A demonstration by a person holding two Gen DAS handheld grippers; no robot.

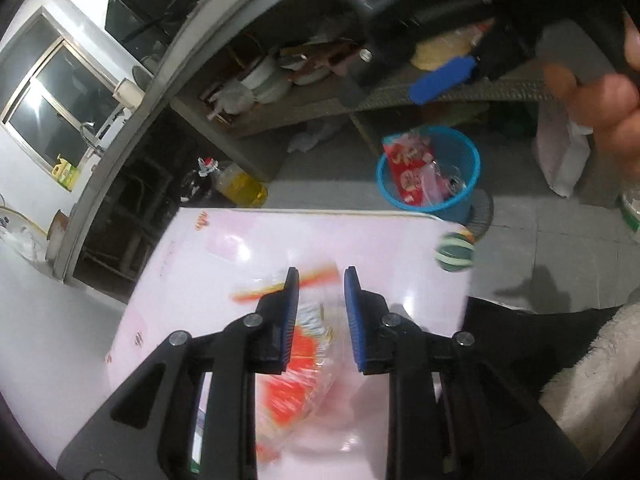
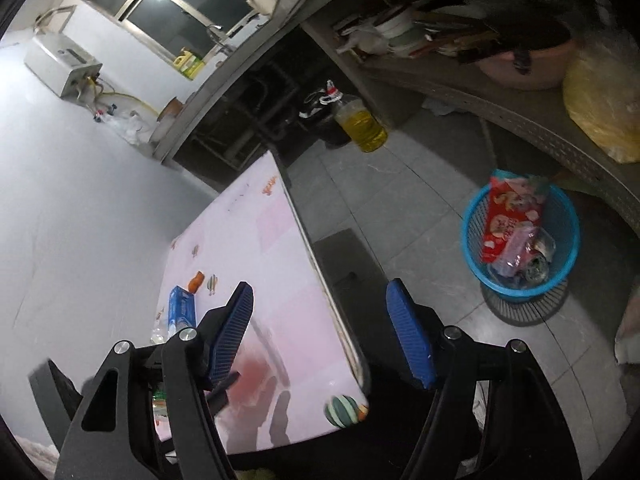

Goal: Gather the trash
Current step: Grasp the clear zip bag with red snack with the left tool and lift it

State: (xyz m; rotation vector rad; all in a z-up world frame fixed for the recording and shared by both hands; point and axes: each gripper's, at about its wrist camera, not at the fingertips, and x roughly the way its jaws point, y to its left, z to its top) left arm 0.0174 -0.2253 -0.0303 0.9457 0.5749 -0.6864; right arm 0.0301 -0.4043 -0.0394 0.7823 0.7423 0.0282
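A clear plastic wrapper with red and orange print (image 1: 308, 344) lies on the pink table (image 1: 224, 248), between the fingers of my left gripper (image 1: 321, 276), which is open just above it. My right gripper (image 2: 320, 292) is open and empty over the table's right edge; it also shows at the top of the left wrist view (image 1: 440, 76). A blue mesh trash basket (image 1: 464, 152) stands on the floor beyond the table, holding a red snack bag and other wrappers; it also shows in the right wrist view (image 2: 560, 216). A blue tube (image 2: 181, 308) lies on the table (image 2: 248, 232).
A low shelf (image 2: 540, 120) with bowls and a yellow bag runs behind the basket. An oil bottle (image 2: 362, 120) stands on the grey tile floor. A white sack (image 1: 564, 160) leans right of the basket. A striped ball print (image 1: 456, 254) marks the table corner.
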